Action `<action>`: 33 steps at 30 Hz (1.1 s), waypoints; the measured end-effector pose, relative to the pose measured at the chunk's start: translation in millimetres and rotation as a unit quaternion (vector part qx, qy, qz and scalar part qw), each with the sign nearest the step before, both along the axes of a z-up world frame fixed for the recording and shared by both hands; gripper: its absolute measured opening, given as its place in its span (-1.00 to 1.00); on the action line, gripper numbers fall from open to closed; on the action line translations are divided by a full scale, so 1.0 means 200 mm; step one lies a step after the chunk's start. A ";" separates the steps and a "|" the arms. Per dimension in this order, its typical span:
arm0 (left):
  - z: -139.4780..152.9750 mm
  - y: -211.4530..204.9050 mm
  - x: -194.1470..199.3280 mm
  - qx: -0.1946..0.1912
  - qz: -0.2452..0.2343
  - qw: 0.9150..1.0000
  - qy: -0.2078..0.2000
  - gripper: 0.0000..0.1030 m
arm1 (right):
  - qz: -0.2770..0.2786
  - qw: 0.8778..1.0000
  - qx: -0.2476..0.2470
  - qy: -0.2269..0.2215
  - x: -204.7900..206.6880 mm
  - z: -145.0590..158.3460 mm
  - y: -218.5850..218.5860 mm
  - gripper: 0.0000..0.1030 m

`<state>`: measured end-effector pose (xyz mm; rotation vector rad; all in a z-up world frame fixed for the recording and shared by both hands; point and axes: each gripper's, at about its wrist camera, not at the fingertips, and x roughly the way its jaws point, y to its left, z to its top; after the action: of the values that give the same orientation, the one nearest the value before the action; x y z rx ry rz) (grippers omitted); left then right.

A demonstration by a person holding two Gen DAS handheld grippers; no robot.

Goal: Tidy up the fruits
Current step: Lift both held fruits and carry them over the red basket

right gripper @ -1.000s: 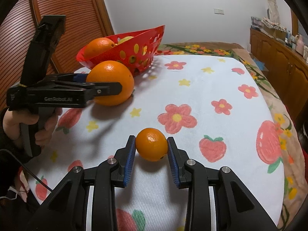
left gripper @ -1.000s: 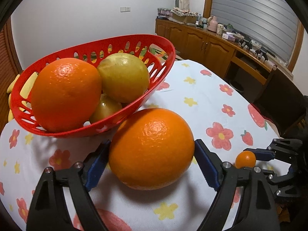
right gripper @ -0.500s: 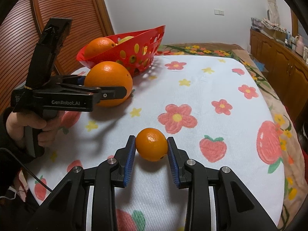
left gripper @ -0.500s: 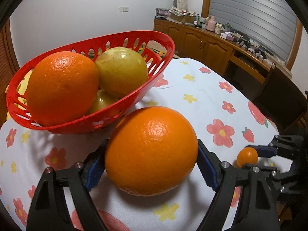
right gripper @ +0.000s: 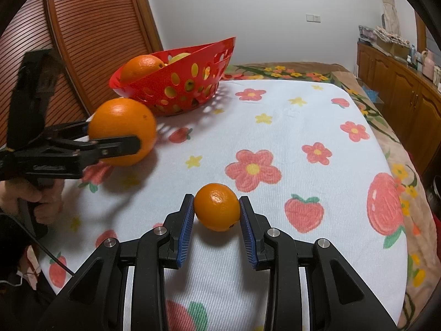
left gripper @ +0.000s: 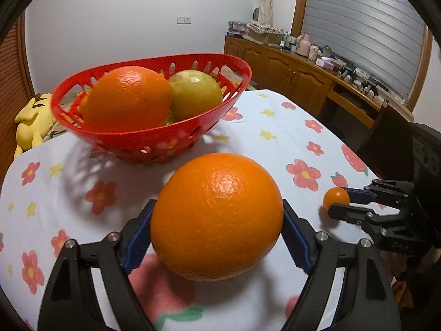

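On the left by a slatted wooden door, left gripper clamping a large orange between its fingers, lifted clear of the flowered cloth on the bench. Behind it, red basket with an orange and a yellow-green fruit (more underneath). Mid-cloth, right gripper closed on a small orange touching the cloth. Far right, wooden cabinets along the wall.
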<state>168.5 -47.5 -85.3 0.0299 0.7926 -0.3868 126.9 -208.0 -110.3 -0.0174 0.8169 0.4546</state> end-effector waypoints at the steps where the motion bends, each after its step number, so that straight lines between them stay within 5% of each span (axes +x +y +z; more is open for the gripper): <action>1: 0.01 0.01 -0.01 0.000 0.001 1.000 -0.003 0.61 | 0.000 1.000 0.000 0.000 0.00 0.00 0.00 -0.38; 12: 0.15 0.12 -0.09 -0.015 0.024 0.999 -0.039 0.61 | -0.001 1.000 0.001 -0.003 0.01 0.03 -0.01 -0.38; 33: 0.53 0.24 0.00 -0.018 0.036 0.991 -0.125 0.61 | 0.049 0.994 -0.016 -0.097 0.32 0.53 0.24 -0.38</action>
<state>167.9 0.6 20.4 0.0152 0.5371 -0.3207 190.2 -160.3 -4.1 -0.1290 0.6330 0.5233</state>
